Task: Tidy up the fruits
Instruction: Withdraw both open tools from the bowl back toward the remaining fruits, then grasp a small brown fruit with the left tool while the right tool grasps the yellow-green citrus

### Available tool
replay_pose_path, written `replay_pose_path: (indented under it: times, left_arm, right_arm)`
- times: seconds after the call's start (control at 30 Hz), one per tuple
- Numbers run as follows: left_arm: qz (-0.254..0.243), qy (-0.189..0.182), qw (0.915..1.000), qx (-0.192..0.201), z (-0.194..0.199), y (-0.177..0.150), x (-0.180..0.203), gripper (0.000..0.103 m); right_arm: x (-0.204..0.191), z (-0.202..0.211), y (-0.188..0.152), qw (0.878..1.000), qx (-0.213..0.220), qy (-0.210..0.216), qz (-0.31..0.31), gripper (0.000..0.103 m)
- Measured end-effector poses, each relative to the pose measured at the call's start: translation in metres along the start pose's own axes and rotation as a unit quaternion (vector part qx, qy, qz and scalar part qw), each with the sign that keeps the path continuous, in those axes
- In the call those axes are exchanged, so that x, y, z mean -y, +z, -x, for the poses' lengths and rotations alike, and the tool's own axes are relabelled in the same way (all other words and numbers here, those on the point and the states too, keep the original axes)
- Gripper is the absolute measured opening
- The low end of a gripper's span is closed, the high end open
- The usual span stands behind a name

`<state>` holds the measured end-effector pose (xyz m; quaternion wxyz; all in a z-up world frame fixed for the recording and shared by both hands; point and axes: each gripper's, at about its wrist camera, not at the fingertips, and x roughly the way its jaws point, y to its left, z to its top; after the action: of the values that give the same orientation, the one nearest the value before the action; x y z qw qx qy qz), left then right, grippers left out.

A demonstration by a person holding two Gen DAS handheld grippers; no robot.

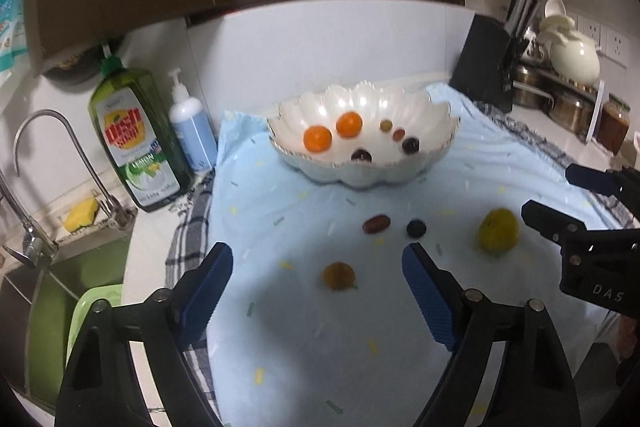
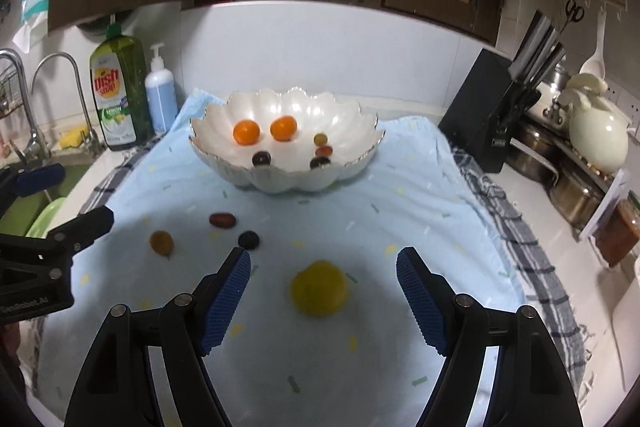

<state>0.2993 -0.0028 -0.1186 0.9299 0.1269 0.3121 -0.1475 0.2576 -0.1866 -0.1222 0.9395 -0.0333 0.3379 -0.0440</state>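
Note:
A white scalloped bowl stands at the back of a light blue cloth. It holds two oranges and several small grapes. On the cloth lie a yellow lemon, a red grape, a dark grape and a small brownish-yellow fruit. My left gripper is open, just short of the brownish-yellow fruit. My right gripper is open, with the lemon between its fingers' line.
A sink with taps, a green dish-soap bottle and a pump bottle stand at the left. A black knife block, pots and a cream teapot are at the right. Dark cabinets hang above.

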Motion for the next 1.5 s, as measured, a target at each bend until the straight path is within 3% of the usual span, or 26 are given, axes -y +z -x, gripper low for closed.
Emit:
replay_pose_path:
  times: [0.27, 0.7, 0.9, 1.07, 1.13, 1.5]
  left_arm:
    - [-0.001, -0.02, 0.9984, -0.052, -0.037, -0.014, 0.003, 0.075]
    - [0.007, -0.047, 0.9934, -0.104, -0.082, -0.022, 0.01, 0.053]
    - [0.014, -0.043, 0.9916, -0.121, -0.097, -0.024, 0.01, 0.044]
    - [0.008, -0.044, 0.9911, -0.125, -0.102, -0.025, 0.012, 0.035]
    - [0.004, -0.039, 0.9917, -0.123, -0.102, -0.024, 0.013, 0.028]
    - [0.01, -0.037, 0.9932, -0.109, -0.094, -0.022, 0.013, 0.027]
  right_arm:
    - [0.002, -0.027, -0.013, 0.999, -0.033, 0.002, -0.006, 0.076]
    - [0.008, -0.066, -0.021, 0.997, -0.076, 0.021, -0.018, 0.075]
    - [0.005, -0.079, -0.023, 0.995, -0.094, 0.035, -0.017, 0.064]
    - [0.006, -0.085, -0.026, 0.994, -0.103, 0.037, -0.017, 0.051]
    - [0.007, -0.085, -0.026, 0.994, -0.102, 0.039, -0.017, 0.051]
    - [0.009, -0.082, -0.024, 0.994, -0.095, 0.047, -0.016, 0.051]
